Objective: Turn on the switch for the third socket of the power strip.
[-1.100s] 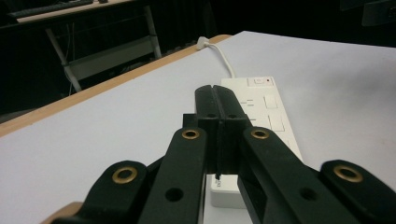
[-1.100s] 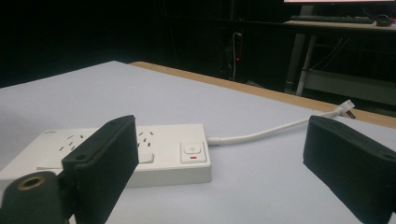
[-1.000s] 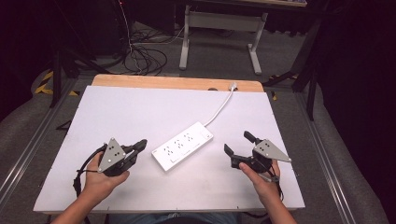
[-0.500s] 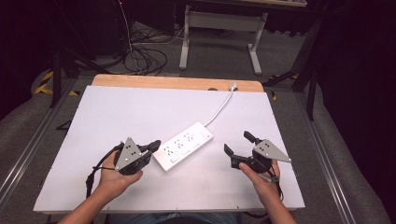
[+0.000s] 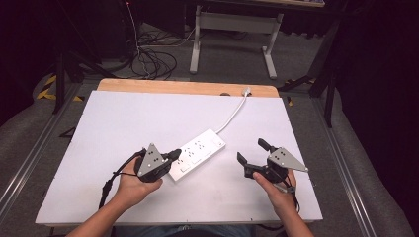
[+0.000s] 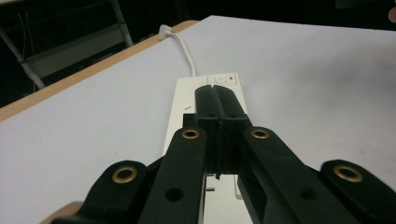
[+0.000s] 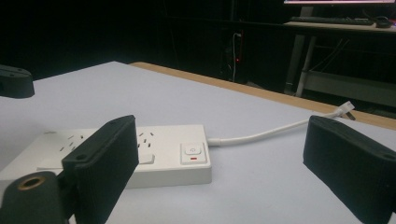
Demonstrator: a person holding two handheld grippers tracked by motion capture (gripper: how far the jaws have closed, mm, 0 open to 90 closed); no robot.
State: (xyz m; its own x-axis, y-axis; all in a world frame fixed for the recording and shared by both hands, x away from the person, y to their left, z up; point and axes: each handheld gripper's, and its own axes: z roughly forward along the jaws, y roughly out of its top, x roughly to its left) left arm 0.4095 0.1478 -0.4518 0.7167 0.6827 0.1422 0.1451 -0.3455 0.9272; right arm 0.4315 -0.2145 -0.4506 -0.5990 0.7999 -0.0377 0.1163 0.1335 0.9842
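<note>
A white power strip (image 5: 200, 152) lies aslant at the table's middle, its white cable (image 5: 232, 114) running to the far edge. My left gripper (image 5: 176, 153) is shut with nothing between its jaws, and its tips are at the strip's near left end. In the left gripper view the closed jaws (image 6: 219, 95) point along the power strip (image 6: 184, 109) toward its switch (image 6: 224, 79). My right gripper (image 5: 251, 151) stands open to the right of the strip, apart from it. The right gripper view has the wide jaws (image 7: 226, 151) framing the power strip (image 7: 159, 156) and its cable (image 7: 271, 133).
The white table top (image 5: 123, 118) has a wooden strip (image 5: 173, 87) along its far edge. Beyond it are a dark floor, loose cables (image 5: 148, 59) and a metal stand (image 5: 232, 22). The left gripper's tip (image 7: 14, 81) pokes in at the right gripper view's left edge.
My left gripper has slid right across the table, from clear of the power strip to its near end, jaws staying shut. The right gripper has kept still.
</note>
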